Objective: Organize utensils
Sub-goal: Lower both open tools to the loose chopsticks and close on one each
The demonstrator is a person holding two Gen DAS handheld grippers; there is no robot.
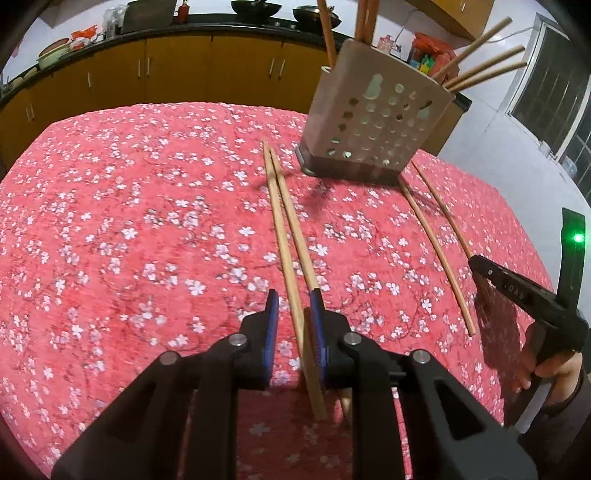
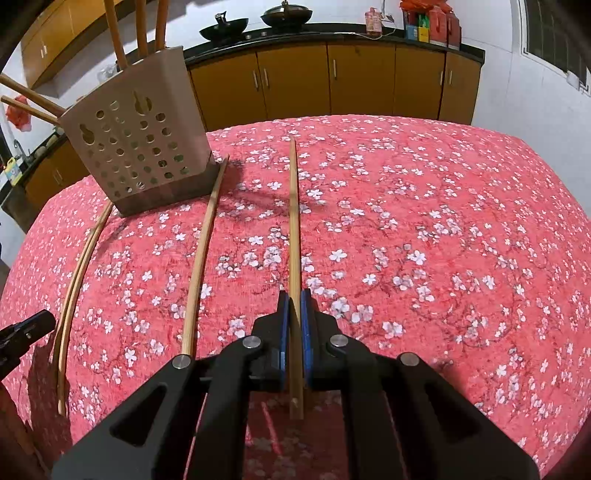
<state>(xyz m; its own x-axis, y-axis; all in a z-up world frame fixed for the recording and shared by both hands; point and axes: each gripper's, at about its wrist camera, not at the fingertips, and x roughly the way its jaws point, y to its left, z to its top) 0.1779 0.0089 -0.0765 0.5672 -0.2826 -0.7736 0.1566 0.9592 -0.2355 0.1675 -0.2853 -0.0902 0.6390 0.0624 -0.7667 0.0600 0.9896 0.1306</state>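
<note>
A beige perforated utensil holder stands at the far side of the table with several chopsticks upright in it. Two chopsticks lie side by side on the cloth. My left gripper is low over their near ends, slightly open. One stick runs between the blue pads with a gap on its left; the other passes under the right finger. My right gripper is shut on a single chopstick near its near end. Another loose chopstick lies between the two grippers.
A red tablecloth with white blossoms covers the table. A person's hand holds the right gripper at the right edge. Yellow cabinets under a dark counter with woks run along the back wall.
</note>
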